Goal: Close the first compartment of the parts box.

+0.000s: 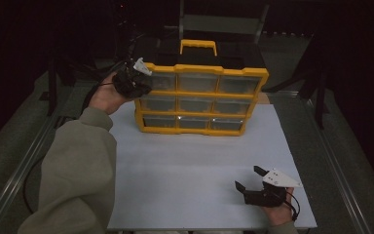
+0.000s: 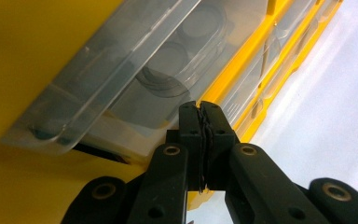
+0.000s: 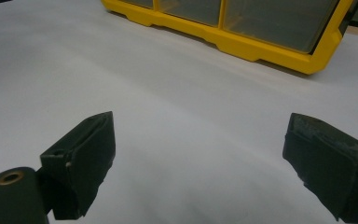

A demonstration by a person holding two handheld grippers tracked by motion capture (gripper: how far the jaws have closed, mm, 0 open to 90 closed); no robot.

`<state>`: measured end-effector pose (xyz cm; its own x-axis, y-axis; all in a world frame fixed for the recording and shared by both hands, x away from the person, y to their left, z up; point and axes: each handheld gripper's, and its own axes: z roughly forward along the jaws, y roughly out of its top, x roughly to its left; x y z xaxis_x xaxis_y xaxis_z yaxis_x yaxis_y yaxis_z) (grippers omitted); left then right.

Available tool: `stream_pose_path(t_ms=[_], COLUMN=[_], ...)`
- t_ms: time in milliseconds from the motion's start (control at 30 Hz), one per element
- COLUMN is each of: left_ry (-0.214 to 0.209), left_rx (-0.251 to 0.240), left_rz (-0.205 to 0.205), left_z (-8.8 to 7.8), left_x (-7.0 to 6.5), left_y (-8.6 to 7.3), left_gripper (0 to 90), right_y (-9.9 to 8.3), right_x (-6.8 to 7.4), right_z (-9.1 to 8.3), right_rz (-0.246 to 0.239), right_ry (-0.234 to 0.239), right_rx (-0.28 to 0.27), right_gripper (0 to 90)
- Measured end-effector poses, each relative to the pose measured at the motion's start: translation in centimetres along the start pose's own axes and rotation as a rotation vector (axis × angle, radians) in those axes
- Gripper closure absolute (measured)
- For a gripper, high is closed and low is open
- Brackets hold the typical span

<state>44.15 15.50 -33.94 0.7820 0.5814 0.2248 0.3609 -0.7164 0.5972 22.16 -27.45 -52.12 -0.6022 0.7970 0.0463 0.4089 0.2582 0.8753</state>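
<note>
While the left tool (image 2: 200, 116) is pinched shut on the top-left drawer's (image 2: 121, 79) lip, pull straight out, no twist. Drawer sits in the yellow organizer (image 1: 202, 100) at the table's (image 1: 199, 165) far edge. Right tool (image 1: 253, 180) idles wide open, empty, near the front; could brace the organizer.

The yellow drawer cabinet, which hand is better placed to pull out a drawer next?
Left. The left tongs sit shut at the yellow cabinet's top-left drawer, which looks slightly pulled out. The right tongs rest open on the white table, well away from it.
</note>
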Motion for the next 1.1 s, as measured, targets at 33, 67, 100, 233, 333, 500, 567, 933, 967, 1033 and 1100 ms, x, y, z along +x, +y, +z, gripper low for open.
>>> stream_pose_path(t_ms=[33, 67, 100, 233, 333, 500, 567, 933, 967, 1033, 1100], left_ry=[-0.002, -0.006, -0.007, -0.018, -0.027, -0.045, -0.052, -0.064, -0.061, -0.059, -0.045], left_rx=[0.001, 0.003, 0.004, -0.003, -0.014, -0.028, -0.026, -0.042, -0.040, -0.063, -0.076], left_rz=[0.001, 0.002, 0.005, 0.009, 0.002, -0.010, -0.015, -0.038, -0.047, -0.072, -0.090], left_z=[0.0, 0.0, 0.1, 0.1, 0.0, 0.4, 0.6, 1.3, 1.4, 1.7, 1.8], left_x=[0.0, -0.1, -0.2, -0.5, -0.7, -1.3, -1.6, -4.8, -5.2, -6.0, -6.4], left_y=[0.0, -0.1, -0.2, -0.6, -1.1, -2.2, -2.9, -5.7, -6.0, -7.0, -7.7], left_gripper=[88.9, 88.9, 88.9, 88.6, 87.7, 83.8, 81.5, 47.1, 44.7, 37.6, 32.3], right_y=[0.0, 0.0, 0.0, 0.0, 0.0, 0.0, 0.0, 0.0, 0.0, 0.0, 0.0], right_x=[0.0, 0.0, 0.0, 0.1, 0.1, 0.1, 0.2, 0.2, 0.2, 0.3, 0.3], right_z=[0.0, 0.0, 0.0, 0.0, 0.0, 0.0, 0.0, -0.1, -0.1, -0.1, -0.1], right_rz=[0.000, 0.000, 0.000, 0.003, -0.005, -0.004, -0.005, -0.014, -0.014, -0.010, -0.010], right_ry=[0.000, 0.000, 0.000, 0.003, 0.001, 0.003, 0.004, 0.006, 0.007, 0.004, 0.004], right_rx=[0.000, 0.000, 0.000, 0.003, 0.000, 0.001, 0.000, -0.001, -0.002, 0.000, -0.001], right_gripper=[9.7, 9.7, 9.7, 9.7, 9.7, 9.7, 9.7, 9.7, 9.7, 9.7, 9.7])
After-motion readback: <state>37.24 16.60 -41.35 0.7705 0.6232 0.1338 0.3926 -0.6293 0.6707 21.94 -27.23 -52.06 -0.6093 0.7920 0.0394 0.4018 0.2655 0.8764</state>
